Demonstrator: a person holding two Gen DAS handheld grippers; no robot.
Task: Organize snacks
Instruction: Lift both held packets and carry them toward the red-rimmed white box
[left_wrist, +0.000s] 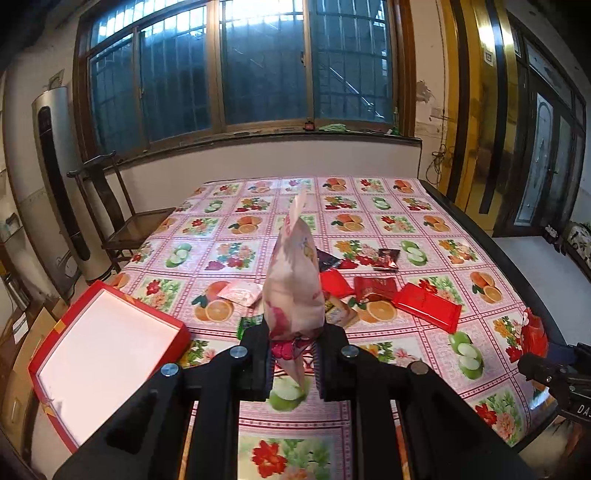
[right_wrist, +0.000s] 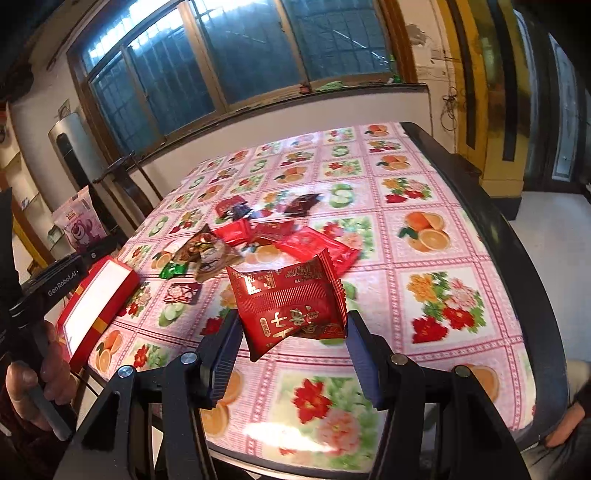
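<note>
Two grippers, one pink bag (left_wrist: 295, 291), one red packet (right_wrist: 291, 306), one red box (left_wrist: 99, 362).

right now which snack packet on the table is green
The small shiny green foil packet at the left edge of the pile, near the red box; the other wrappers around it are red, brown or pink.

A pink snack bag (left_wrist: 295, 280) printed with a pink bear stands upright off the table, pinched at its bottom seam. A red foil snack packet (right_wrist: 291, 306) with gold print is held tilted above the tablecloth, gripped at both side edges. More snacks (right_wrist: 266, 232) lie loosely heaped mid-table: several red packets, dark ones, a small green one, a brown one. An open red box (left_wrist: 107, 358) with a white inside sits at the table's left edge.
</note>
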